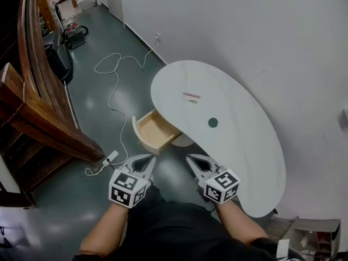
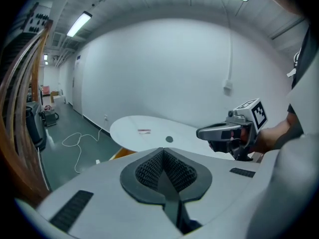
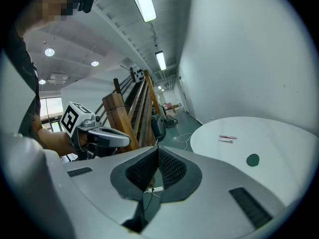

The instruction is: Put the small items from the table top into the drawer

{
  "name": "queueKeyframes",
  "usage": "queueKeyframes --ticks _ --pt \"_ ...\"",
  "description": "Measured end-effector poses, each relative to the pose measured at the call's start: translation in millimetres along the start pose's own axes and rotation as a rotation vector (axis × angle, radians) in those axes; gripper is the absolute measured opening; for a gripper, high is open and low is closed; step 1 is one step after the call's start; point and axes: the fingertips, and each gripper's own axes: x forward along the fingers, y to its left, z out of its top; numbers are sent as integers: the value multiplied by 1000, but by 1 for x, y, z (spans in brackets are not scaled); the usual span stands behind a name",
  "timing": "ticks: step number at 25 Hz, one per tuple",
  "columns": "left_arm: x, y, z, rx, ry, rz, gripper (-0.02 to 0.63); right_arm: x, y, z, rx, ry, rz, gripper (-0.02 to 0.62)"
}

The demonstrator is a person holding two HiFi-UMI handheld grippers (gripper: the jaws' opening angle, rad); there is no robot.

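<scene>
The white table (image 1: 247,145) takes up your view from 12 round to 3 o'clock, bean-shaped and set against the wall. Its wooden drawer (image 1: 154,132) stands pulled open at the table's 9 o'clock edge and looks empty from here. Your left gripper (image 1: 148,160) and right gripper (image 1: 193,159) sit side by side at 6 o'clock, short of the table. Both have their jaws pressed together with nothing between them. On the top, a dark green disc (image 1: 212,122) lies near the drawer-side edge, at about 12 o'clock from your right gripper. Two thin pink sticks (image 1: 191,97) lie beyond it, apart from it. Nothing is in the drawer yet, so I judge you are at the approach, before the first pick. Next you will need to part one pair of jaws and reach over the edge. The disc looks nearer but flat, so take it low, at the table surface.
</scene>
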Motion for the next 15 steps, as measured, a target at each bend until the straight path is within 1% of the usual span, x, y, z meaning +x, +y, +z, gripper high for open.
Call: queueKeyframes --ticks 5,15 --pt "12 51 26 20 1 -25 14 39 -13 26 0 -5 -39 -6" --pt "39 124 56 85 16 -102 14 113 -35 50 28 11 -118 -6"
